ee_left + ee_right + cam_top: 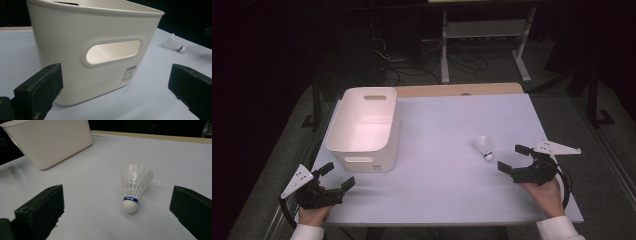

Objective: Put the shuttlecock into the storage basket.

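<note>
A white shuttlecock (483,146) with a blue band lies on its side on the white table (447,165), right of centre. In the right gripper view the shuttlecock (134,187) lies just beyond the jaws, cork end toward me. My right gripper (513,159) stands open just right of it, holding nothing. A white plastic bin (363,127) with handle slots stands at the left. My left gripper (337,176) is open just in front of the bin's near wall (100,50), touching nothing. The shuttlecock (174,43) also lies far right in the left gripper view.
A strip of wooden tabletop (462,89) shows behind the white surface. Beyond it stand a white metal frame (484,37) and cables on a dark floor. Table edges run close to both hands.
</note>
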Action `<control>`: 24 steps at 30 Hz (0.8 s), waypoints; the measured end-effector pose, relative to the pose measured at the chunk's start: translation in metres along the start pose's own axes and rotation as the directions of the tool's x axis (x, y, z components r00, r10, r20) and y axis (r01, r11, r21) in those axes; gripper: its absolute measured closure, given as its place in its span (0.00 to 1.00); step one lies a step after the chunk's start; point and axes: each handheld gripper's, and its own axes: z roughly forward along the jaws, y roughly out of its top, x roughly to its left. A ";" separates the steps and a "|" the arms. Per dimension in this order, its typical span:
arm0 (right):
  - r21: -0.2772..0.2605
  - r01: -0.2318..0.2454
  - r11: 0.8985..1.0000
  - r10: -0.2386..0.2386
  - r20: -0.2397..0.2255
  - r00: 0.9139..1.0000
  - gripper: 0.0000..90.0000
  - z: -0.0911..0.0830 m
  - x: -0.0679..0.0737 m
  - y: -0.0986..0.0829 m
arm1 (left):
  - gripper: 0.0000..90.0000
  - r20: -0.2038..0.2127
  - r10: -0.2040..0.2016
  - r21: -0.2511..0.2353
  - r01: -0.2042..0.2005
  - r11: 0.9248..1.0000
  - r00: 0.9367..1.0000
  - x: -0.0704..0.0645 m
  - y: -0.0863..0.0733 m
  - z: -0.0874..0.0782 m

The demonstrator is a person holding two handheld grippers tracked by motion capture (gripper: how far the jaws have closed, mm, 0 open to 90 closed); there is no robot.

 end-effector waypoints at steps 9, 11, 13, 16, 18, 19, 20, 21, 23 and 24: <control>0.004 -0.013 1.000 0.013 -0.005 1.000 0.00 0.000 -0.001 0.001 | 0.00 -0.001 -0.003 0.001 0.003 1.000 1.000 0.000 0.000 -0.001; 0.016 -0.017 1.000 0.017 -0.002 1.000 0.00 0.001 0.000 0.001 | 0.00 0.004 -0.002 0.003 0.002 1.000 1.000 0.000 -0.001 0.000; 0.027 -0.017 1.000 0.017 0.002 1.000 0.00 0.002 0.000 0.002 | 0.00 0.003 -0.002 0.011 0.002 1.000 1.000 0.001 -0.001 0.000; 0.040 -0.016 0.999 0.015 0.007 1.000 0.00 0.002 0.001 0.003 | 0.00 0.001 -0.005 0.005 0.005 1.000 1.000 0.001 -0.001 0.000; 0.046 -0.020 0.999 0.020 0.011 1.000 0.00 0.002 0.000 0.003 | 0.00 0.004 -0.006 0.003 0.006 1.000 1.000 0.000 -0.001 0.000; 0.046 -0.020 0.999 0.020 0.011 1.000 0.00 0.002 0.000 0.003 | 0.00 0.004 -0.006 0.003 0.006 1.000 1.000 0.000 -0.001 0.000; 0.059 -0.020 0.998 0.019 0.016 1.000 0.00 0.002 -0.002 0.004 | 0.00 0.004 0.001 0.006 -0.001 1.000 1.000 0.000 -0.001 0.000; 0.059 -0.020 0.998 0.019 0.016 1.000 0.00 0.002 -0.002 0.004 | 0.00 0.004 0.001 0.006 -0.001 1.000 1.000 0.000 -0.001 0.000; 0.069 -0.023 0.997 0.021 0.023 1.000 0.00 0.001 -0.002 0.005 | 0.00 0.005 0.008 0.010 -0.008 1.000 1.000 0.000 -0.001 0.000; 0.070 -0.022 0.997 0.020 0.026 0.999 0.00 0.000 -0.003 0.006 | 0.00 0.006 0.011 0.011 -0.011 1.000 1.000 0.000 0.000 0.000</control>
